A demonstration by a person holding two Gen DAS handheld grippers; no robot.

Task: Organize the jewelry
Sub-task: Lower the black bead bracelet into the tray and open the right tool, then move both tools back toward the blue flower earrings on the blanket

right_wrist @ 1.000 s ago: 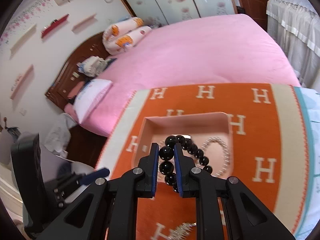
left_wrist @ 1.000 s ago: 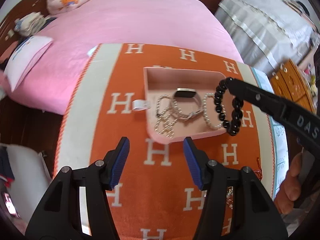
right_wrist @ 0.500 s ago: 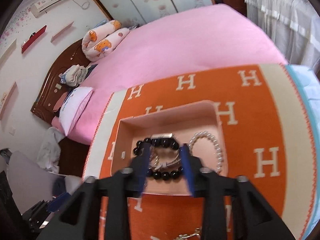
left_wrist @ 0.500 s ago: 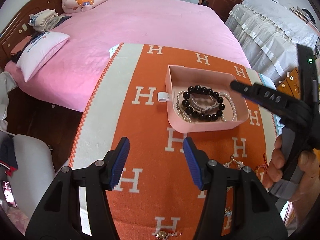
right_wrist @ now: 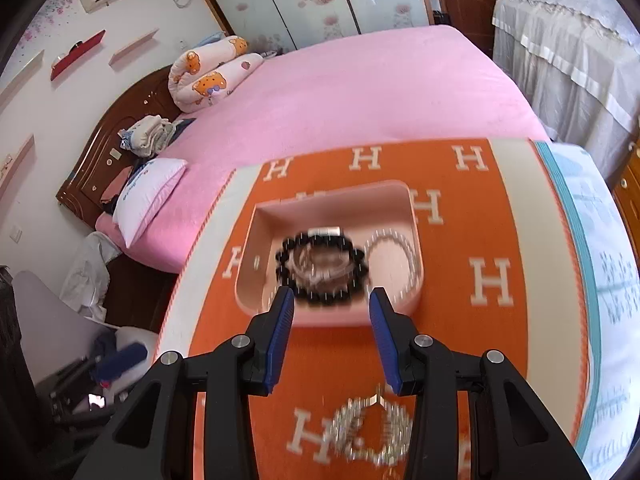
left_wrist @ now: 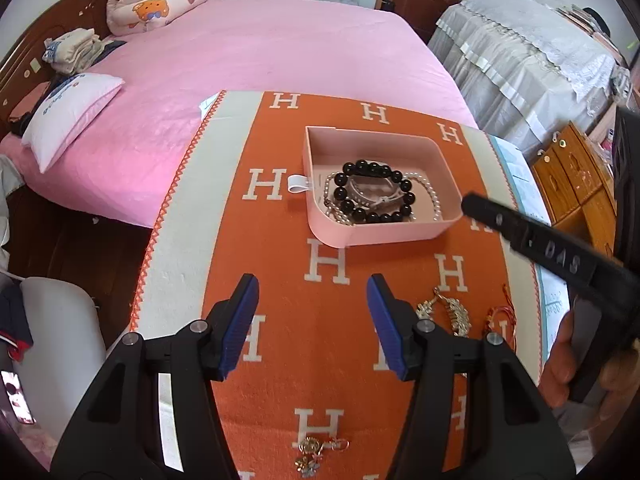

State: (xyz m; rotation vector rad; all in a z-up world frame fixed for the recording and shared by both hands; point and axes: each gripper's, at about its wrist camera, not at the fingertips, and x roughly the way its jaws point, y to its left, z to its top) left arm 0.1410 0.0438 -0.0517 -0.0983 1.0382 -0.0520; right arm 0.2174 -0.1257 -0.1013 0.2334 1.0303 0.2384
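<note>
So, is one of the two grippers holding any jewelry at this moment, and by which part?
No, nothing is held. The left gripper and the right gripper are both open and empty. The black bead bracelet lies in the pink tray.

Bare orange blanket (left_wrist: 320,344) at 12 o'clock up to pink tray (left_wrist: 384,236), gold chain (left_wrist: 452,312) blocks 2 o'clock, small charms (left_wrist: 316,454) at 6 o'clock.
</note>
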